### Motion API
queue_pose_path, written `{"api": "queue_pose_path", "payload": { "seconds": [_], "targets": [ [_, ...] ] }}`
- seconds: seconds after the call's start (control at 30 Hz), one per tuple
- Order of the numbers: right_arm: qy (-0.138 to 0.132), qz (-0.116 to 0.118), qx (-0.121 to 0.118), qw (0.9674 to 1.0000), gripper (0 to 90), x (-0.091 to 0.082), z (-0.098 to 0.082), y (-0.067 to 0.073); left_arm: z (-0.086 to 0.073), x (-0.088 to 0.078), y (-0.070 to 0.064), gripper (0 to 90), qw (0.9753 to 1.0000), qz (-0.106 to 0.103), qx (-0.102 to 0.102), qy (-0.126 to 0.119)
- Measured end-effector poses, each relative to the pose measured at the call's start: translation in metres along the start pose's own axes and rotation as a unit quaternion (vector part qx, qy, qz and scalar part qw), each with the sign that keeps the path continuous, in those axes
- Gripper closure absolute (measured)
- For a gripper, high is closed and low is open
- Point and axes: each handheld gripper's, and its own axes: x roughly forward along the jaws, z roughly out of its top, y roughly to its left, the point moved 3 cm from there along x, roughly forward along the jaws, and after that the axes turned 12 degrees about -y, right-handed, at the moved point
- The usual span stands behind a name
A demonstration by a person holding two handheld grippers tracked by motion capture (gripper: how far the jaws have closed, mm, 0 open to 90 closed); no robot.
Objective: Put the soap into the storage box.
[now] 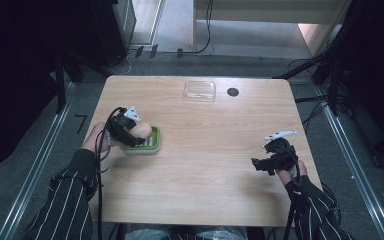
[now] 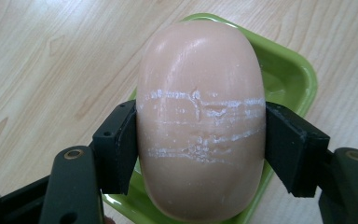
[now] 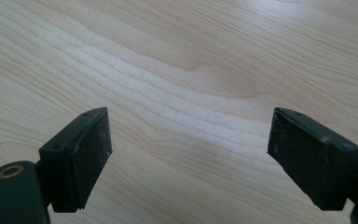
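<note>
Pinched across its short width by the left gripper (image 2: 200,144), a pale pink oval soap bar (image 2: 200,121) hangs just above the green plastic soap dish (image 2: 291,74) near the tabletop's (image 1: 205,150) left edge. Its long axis runs along the jaws. Right gripper (image 3: 189,154) hovers spread and empty near the right edge.

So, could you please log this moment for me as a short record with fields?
table: light wood
soap: pinkish bar with white scuff lines, over the green dish
dish: green, at the table's left side
left gripper: shut on the soap, jaws on its two sides
right gripper: open, nothing between the jaws, over bare wood at the table's right
lid: clear plastic, near the far edge
hole: dark round one, right of the lid
</note>
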Motion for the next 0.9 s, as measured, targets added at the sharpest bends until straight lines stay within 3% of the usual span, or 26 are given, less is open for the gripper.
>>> {"api": "queue_pose_path", "payload": {
  "seconds": [0.9],
  "targets": [
    [0.001,0.000,0.001,1.0000,14.1,0.000,0.000,0.000,-0.009,0.015,0.001,33.4,0.9999,-0.003,0.005,0.016]
  ]
}}
